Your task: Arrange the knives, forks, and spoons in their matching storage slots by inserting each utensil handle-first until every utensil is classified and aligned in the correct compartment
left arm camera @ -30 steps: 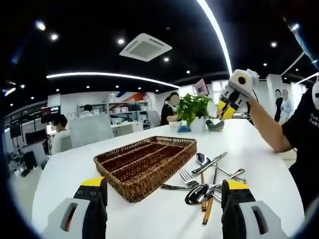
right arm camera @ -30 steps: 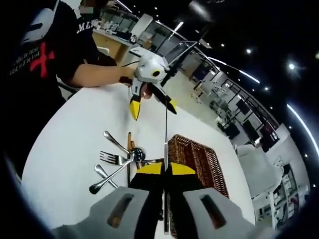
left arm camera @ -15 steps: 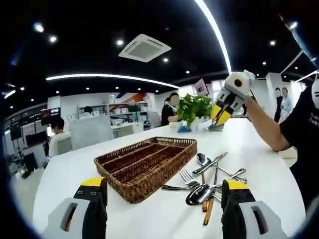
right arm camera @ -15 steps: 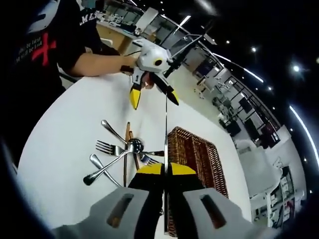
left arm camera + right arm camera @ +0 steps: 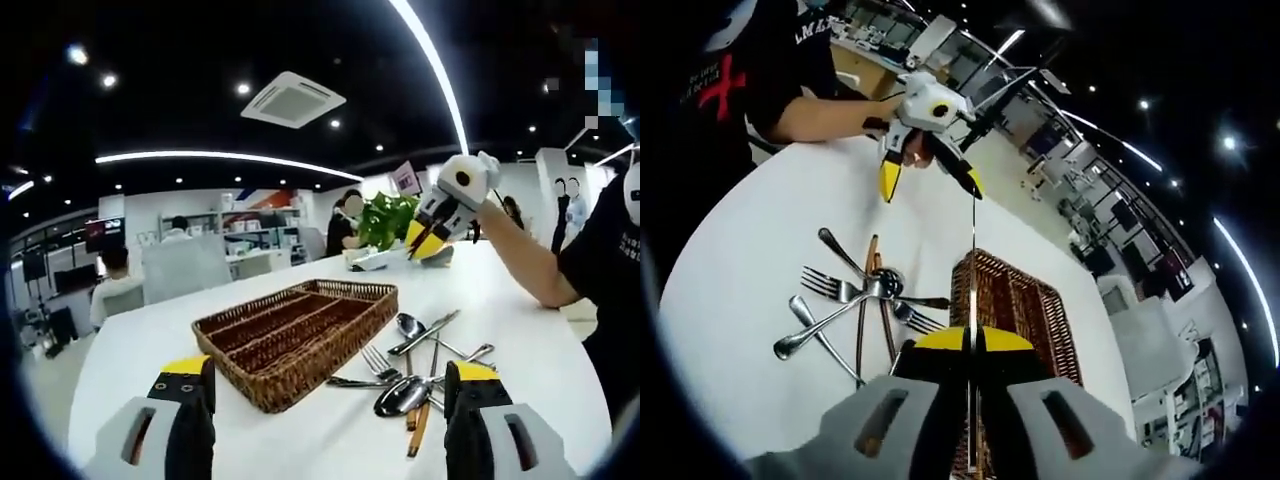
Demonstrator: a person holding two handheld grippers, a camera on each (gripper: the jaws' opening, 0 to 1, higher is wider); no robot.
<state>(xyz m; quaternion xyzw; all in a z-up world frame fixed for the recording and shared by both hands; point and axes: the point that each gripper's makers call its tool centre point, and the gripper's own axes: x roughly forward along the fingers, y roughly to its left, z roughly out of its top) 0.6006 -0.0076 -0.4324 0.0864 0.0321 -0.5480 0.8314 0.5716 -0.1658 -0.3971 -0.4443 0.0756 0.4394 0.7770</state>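
A brown wicker tray [image 5: 290,340] with long slots is seen on a white table [image 5: 140,350], and its slots look bare in the left gripper view. Just beside the tray, a pile of utensils [image 5: 420,365] is spread on the table: forks, spoons and some pieces with wooden handles are crossed over each other. None of the pile is touched by a gripper. The left gripper [image 5: 325,400] is held low over the table with its yellow-tipped jaws wide apart, and nothing is held between them. It is also seen in the right gripper view [image 5: 925,175], gripped by a hand [image 5: 905,148] above the far side of the table. The right gripper [image 5: 971,345] is pressed closed on a thin knife [image 5: 972,290], which is seen edge-on and points away over the tray [image 5: 1015,310]. In the left gripper view the right gripper [image 5: 432,238] is held up high past the pile, near a green plant [image 5: 385,218]. An office room with desks and people is seen behind.
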